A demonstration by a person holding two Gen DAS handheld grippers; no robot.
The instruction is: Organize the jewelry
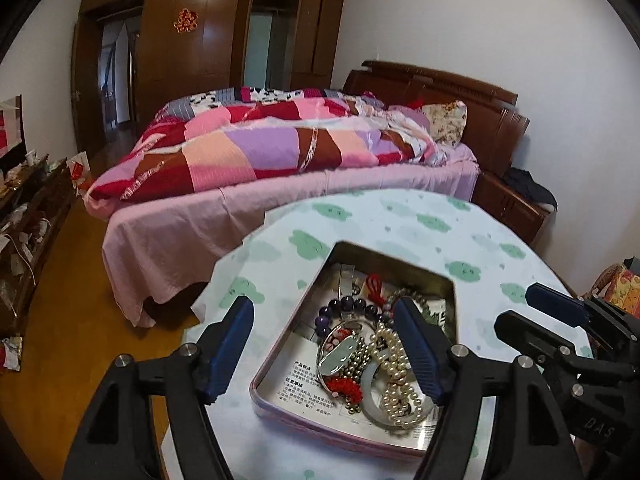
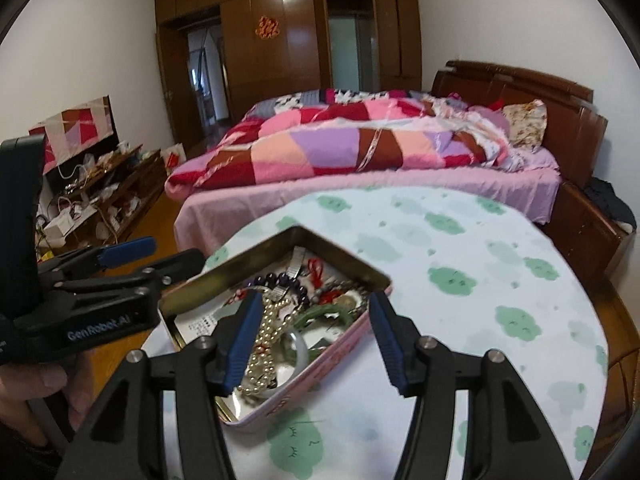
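A pink-sided metal tin [image 1: 280, 412] sits on a round table with a white cloth printed with green clouds [image 1: 400, 216]. It holds tangled jewelry: a pearl necklace [image 1: 394, 364], dark purple beads [image 1: 344, 306], a pale jade bangle [image 1: 372, 404] and red cord pieces [image 1: 344, 386]. My left gripper [image 1: 326, 314] is open and empty above the tin's near left side. My right gripper [image 2: 316, 304] is open and empty above the tin [image 2: 320, 380], with the pearls [image 2: 266, 336] and bangle [image 2: 300, 346] beside its left finger. Each gripper shows in the other's view.
A bed with a patchwork quilt [image 1: 260, 148] stands just behind the table. A cluttered low wooden cabinet [image 2: 104, 196] runs along the left wall. A wooden wardrobe [image 1: 208, 40] and doorway are at the back. A bedside cabinet [image 2: 592, 224] is at right.
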